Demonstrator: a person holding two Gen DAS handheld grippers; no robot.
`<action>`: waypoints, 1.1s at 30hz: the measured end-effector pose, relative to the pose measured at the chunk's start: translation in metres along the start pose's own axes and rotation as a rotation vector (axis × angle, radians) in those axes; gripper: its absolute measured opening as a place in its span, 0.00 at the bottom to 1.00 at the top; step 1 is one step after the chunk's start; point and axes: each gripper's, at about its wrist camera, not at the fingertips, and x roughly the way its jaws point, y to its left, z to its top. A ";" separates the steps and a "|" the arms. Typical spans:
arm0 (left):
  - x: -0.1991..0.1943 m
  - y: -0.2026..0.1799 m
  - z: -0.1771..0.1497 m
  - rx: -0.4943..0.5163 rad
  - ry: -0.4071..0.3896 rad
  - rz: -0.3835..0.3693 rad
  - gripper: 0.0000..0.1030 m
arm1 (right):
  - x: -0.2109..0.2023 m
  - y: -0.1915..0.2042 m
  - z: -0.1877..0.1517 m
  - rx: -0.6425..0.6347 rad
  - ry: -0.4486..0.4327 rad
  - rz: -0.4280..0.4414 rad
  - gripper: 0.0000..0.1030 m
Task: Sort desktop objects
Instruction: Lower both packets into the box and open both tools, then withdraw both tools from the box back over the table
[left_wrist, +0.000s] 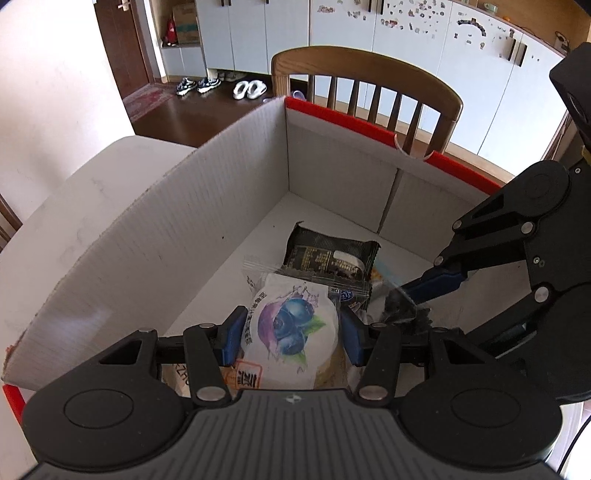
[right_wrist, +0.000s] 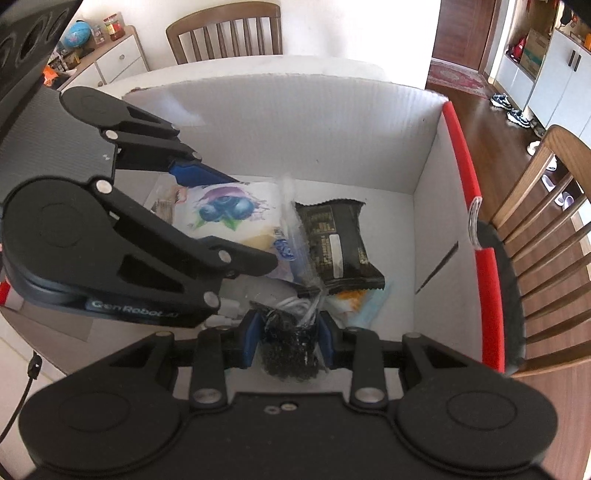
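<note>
Left gripper pinches the blueberry packet; only the right wrist view shows right gripper clamping the dark bundle.

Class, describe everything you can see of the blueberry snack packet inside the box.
The blueberry snack packet is a clear plastic wrapper with a white label showing blueberries and green leaves. It sits inside the cardboard box, gripped between the left gripper's blue pads, its far end overlapping the dark snack packet.

White, red-edged box; black packet
</note>
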 end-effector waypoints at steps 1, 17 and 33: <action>0.001 -0.001 0.000 0.003 0.005 0.001 0.51 | 0.000 0.000 0.000 0.000 -0.001 0.001 0.33; -0.010 0.013 -0.002 -0.093 -0.028 -0.014 0.68 | -0.015 0.007 0.003 -0.043 -0.028 -0.025 0.55; -0.063 0.010 -0.002 -0.125 -0.126 -0.029 0.68 | -0.070 0.014 0.000 -0.043 -0.149 0.022 0.62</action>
